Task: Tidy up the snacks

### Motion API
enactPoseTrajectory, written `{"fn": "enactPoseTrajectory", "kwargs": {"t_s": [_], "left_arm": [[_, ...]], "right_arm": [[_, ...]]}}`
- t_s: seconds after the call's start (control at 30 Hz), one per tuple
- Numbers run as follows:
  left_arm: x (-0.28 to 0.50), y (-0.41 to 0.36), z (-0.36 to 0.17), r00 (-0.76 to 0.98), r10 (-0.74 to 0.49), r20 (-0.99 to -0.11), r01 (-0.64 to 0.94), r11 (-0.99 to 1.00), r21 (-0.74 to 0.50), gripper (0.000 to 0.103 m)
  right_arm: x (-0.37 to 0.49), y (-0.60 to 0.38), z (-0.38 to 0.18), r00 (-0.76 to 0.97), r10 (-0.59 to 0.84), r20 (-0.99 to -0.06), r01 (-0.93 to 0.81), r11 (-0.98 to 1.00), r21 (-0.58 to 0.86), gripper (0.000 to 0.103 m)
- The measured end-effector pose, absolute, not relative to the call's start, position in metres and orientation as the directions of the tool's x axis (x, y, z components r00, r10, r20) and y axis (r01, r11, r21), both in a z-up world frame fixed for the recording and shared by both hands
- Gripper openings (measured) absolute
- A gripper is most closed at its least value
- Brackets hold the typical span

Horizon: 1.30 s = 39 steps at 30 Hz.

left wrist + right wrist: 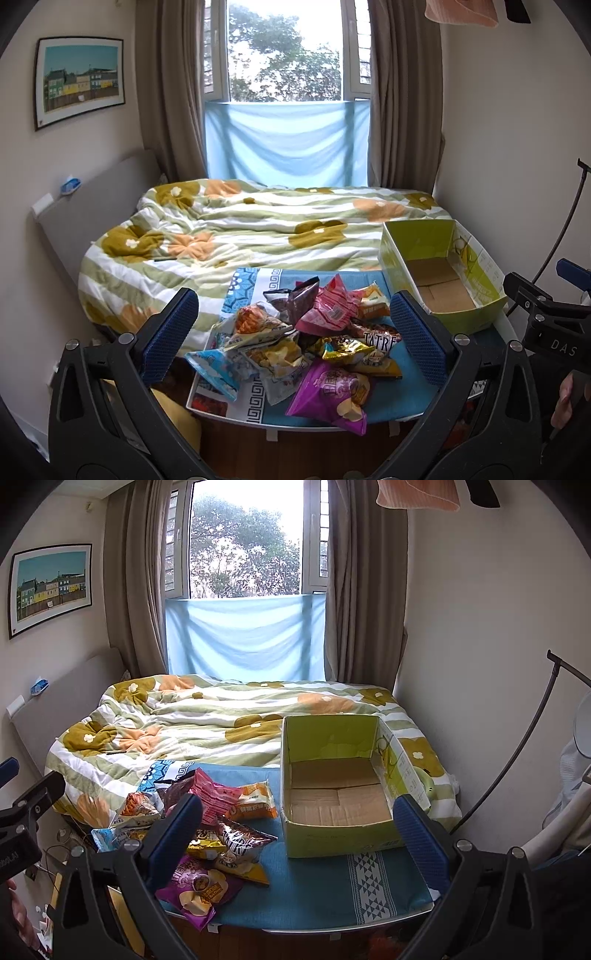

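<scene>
Our left gripper (295, 334) and right gripper (306, 829) hang with fingers wide, holding nothing. The snack bags (295, 347) lie heaped on the table (314, 886) beside the empty box (338, 805); we judge them light, puffy and slippery, best pinched at a crimped edge

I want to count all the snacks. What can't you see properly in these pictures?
- Snack pile: in both views upper bags cover lower ones, so no sure count.
- Right wrist view: the right tongs' left finger hides part of the pile.
- Purple chip bag: its print is too blurred to read.
</scene>
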<state>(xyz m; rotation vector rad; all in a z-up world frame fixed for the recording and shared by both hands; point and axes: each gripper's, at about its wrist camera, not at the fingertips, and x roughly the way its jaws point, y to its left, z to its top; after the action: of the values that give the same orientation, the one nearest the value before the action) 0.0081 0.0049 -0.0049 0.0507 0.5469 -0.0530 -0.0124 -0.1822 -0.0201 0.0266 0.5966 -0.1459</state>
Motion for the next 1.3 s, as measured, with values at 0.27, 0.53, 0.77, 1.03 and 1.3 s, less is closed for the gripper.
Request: {"fn": "enactPoseTrajectory", "kwargs": {"t_s": [0.27, 0.53, 0.77, 1.03, 1.3], "left_arm": [[0.0082, 0.0047, -0.0055, 0.85, -0.038, -0.525, 0.065, 0.997, 0.033, 0.102], [0.0081, 0.0044, -0.0058, 0.85, -0.037, -0.525, 0.063, 0.997, 0.033, 0.102], [0.0075, 0.0049, -0.0075, 0.848, -0.033, -0.529, 0.06, 0.998, 0.034, 0.102], [0.0064, 0.0048, -0.0082, 0.848, -0.034, -0.529, 0.06, 0.998, 0.033, 0.102], [0.0062, 0.005, -0.0086, 0.849, -0.033, -0.527, 0.059, 0.998, 0.033, 0.102]], "right_arm": [[-0.0126, -0.1806, -0.0223, 0.815, -0.126, -0.565, 0.143, 0.99, -0.015, 0.103], [-0.0138, -0.1776, -0.0261, 0.814, -0.124, -0.567, 0.141, 0.99, -0.015, 0.103], [-0.0123, -0.1793, -0.0252, 0.813, -0.127, -0.568, 0.145, 0.989, -0.014, 0.103], [-0.0123, -0.1789, -0.0271, 0.813, -0.127, -0.569, 0.144, 0.989, -0.014, 0.103], [-0.0122, -0.1787, -0.0277, 0.813, -0.127, -0.568, 0.145, 0.989, -0.014, 0.103]]}}
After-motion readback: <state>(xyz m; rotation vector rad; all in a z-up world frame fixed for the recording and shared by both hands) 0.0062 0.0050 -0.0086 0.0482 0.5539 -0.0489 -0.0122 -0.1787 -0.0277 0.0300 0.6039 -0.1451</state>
